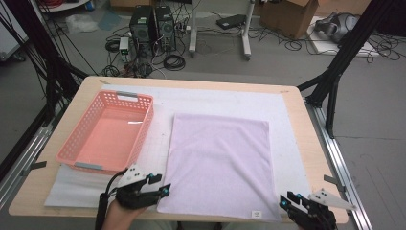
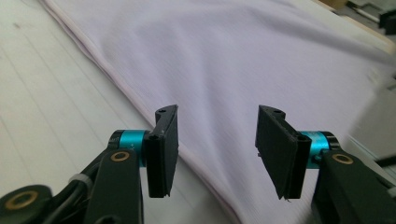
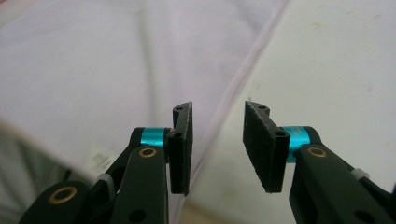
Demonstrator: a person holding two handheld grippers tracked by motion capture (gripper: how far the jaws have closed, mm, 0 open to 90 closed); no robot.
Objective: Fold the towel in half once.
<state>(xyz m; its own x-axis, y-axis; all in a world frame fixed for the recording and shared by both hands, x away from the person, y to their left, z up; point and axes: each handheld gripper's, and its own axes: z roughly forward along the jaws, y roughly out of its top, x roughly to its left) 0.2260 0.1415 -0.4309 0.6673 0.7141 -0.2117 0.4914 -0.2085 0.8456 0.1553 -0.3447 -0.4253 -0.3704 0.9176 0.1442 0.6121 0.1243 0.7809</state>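
- On the small white tag (image 1: 256, 213) sewn by the near right corner of my lilac towel (image 1: 220, 163), I see a faint mark, too small to read.
- In my right gripper view that tag (image 3: 99, 159) is blurred.
- Nothing else carries writing that I can read.

Lab: computer towers (image 1: 153, 31), floor cables (image 1: 174, 61), rig frame (image 1: 342, 57).

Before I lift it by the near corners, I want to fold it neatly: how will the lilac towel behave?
The towel will probably go floppy and sag in the middle: it lies flat with soft creases. It looks thin, so likely light. Its hemmed edge may give each claw something firmer to pinch. The left claw and right claw stand open above it.
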